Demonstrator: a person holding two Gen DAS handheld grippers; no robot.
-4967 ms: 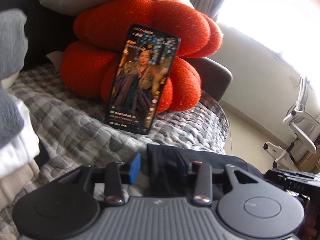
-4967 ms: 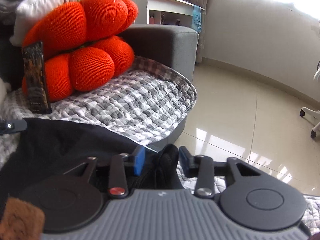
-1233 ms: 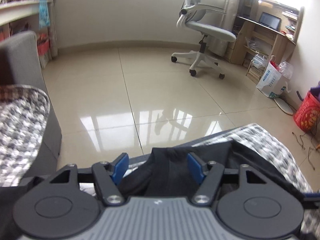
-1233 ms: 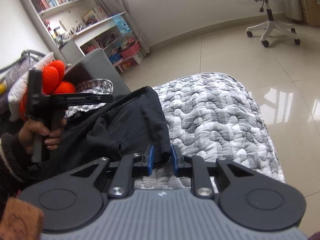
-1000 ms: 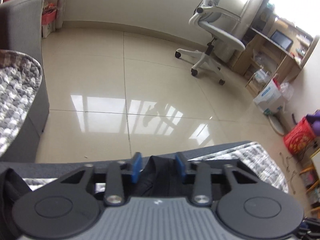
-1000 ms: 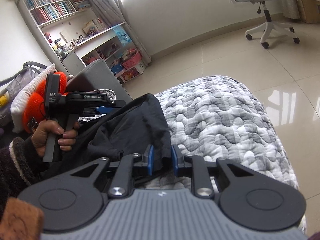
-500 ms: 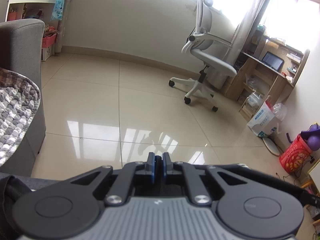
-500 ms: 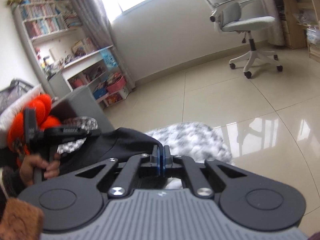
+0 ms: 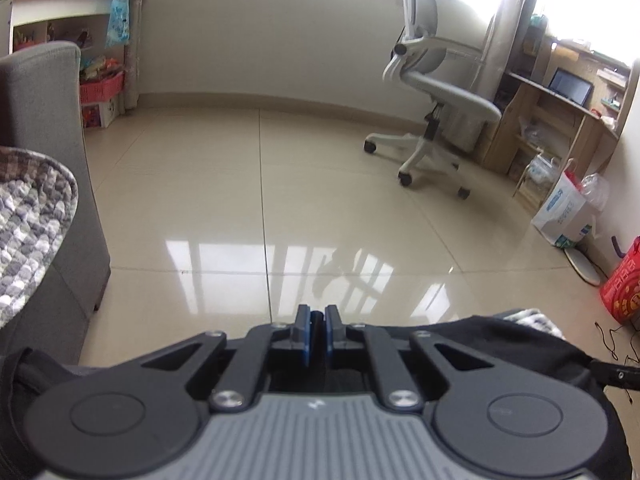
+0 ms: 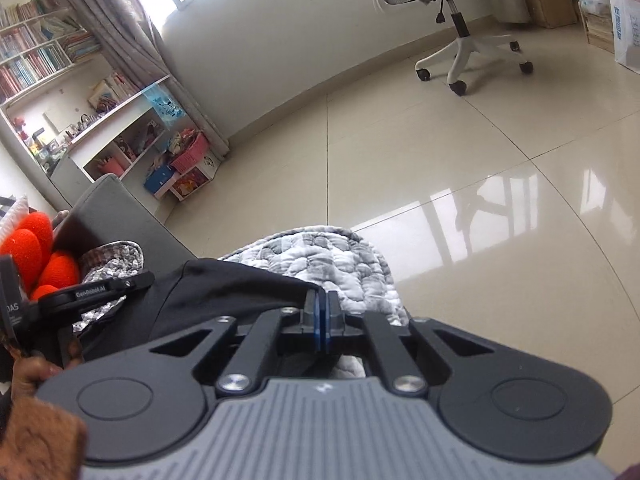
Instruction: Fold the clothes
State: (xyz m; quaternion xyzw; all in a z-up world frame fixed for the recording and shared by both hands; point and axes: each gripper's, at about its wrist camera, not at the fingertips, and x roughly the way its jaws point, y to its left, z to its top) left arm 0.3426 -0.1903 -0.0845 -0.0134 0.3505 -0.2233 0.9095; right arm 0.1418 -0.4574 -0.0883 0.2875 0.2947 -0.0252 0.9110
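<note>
Gripping a black garment (image 10: 224, 300), both claws have just closed on its edge. From the right claw (image 10: 322, 320), the blue pads meet with only a thin fold of the dark cloth pinched between them. The garment stretches away to the left of this claw, spread over a grey quilt (image 10: 332, 264) that shows just ahead of the fingertips. Further left, the left claw (image 10: 132, 280) is seen from the side, held in a hand (image 10: 32, 372), with the cloth running under it. Red cushions (image 10: 36, 256) sit behind that hand against a grey sofa (image 10: 120, 216).

From the left claw (image 9: 316, 336), the pads stand nearly together with a dark bit of cloth caught in the narrow gap. More of the garment (image 9: 520, 344) lies to the right of and below this claw. Ahead of both claws is a glossy tiled floor (image 9: 340, 184), and beyond it, to the right, a white office chair (image 9: 432, 92).
</note>
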